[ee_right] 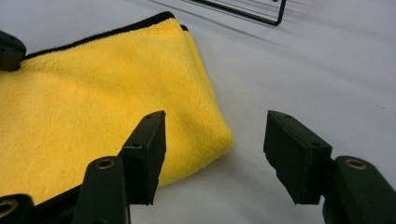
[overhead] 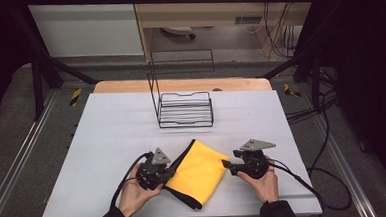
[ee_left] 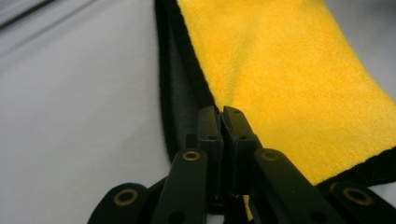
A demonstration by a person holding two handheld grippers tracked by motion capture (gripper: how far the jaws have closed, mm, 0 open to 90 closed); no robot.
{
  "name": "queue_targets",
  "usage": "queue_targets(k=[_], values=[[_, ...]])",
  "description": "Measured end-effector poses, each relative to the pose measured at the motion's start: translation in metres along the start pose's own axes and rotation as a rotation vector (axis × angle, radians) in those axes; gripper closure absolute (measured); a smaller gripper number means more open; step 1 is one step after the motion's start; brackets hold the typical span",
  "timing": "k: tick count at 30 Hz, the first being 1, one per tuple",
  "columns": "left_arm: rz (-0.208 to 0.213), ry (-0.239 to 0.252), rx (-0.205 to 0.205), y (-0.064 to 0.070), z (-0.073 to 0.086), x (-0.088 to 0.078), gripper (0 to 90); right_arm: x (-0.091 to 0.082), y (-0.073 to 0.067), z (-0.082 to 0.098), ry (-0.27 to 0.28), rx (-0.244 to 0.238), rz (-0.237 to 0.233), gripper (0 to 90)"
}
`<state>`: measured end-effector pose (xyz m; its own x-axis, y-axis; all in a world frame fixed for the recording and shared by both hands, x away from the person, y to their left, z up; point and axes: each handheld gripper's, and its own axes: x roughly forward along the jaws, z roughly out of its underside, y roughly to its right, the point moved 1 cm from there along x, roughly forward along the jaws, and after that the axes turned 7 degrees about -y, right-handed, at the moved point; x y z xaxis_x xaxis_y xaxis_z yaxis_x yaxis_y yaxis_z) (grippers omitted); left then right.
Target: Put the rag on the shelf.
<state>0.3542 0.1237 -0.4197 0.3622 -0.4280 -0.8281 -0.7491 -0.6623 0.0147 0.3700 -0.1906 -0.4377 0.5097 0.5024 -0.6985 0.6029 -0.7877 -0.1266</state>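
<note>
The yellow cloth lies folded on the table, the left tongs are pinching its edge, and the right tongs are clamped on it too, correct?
Not quite. The right tongs stand open beside the yellow cloth, gripping nothing, as the right gripper view shows. The left tongs do pinch its edge.

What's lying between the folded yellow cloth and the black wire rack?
Nothing: in the high view, only bare white table sheet separates the folded yellow cloth from the black wire rack.

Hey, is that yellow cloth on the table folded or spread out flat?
Folded. The yellow cloth is doubled over: a rounded fold edge shows in the right gripper view, and two black-trimmed layers lie stacked by the left gripper.
</note>
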Motion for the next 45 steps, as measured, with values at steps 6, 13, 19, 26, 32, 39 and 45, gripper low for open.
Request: queue_targets(k=[6, 13, 19, 26, 32, 39, 45], values=[[-0.01, -0.026, -0.044, -0.017, 0.008, 0.016, 80.0, 0.007, -0.004, -0.001, -0.026, 0.006, -0.008, 42.3], [0.003, -0.014, -0.039, -0.023, 0.011, 0.021, 54.9, 0.013, -0.005, -0.001, -0.053, 0.026, -0.008, 47.5], [0.068, -0.012, -0.044, -0.022, 0.012, 0.023, 60.6, 0.017, -0.006, -0.001, -0.091, 0.045, -0.003, 64.0], [0.117, -0.022, -0.079, -0.02, 0.013, 0.026, 71.2, 0.028, -0.007, -0.001, -0.134, 0.124, -0.017, 76.3], [0.128, -0.016, -0.124, -0.018, 0.014, 0.024, 78.2, 0.028, -0.004, -0.007, -0.141, 0.108, -0.018, 84.5], [0.089, 0.017, -0.175, 0.0, 0.02, 0.019, 78.5, 0.043, 0.005, -0.034, -0.11, -0.084, 0.005, 83.7], [0.045, 0.035, -0.158, 0.008, 0.021, 0.018, 74.8, 0.063, 0.01, -0.046, -0.124, -0.167, -0.013, 76.6]])
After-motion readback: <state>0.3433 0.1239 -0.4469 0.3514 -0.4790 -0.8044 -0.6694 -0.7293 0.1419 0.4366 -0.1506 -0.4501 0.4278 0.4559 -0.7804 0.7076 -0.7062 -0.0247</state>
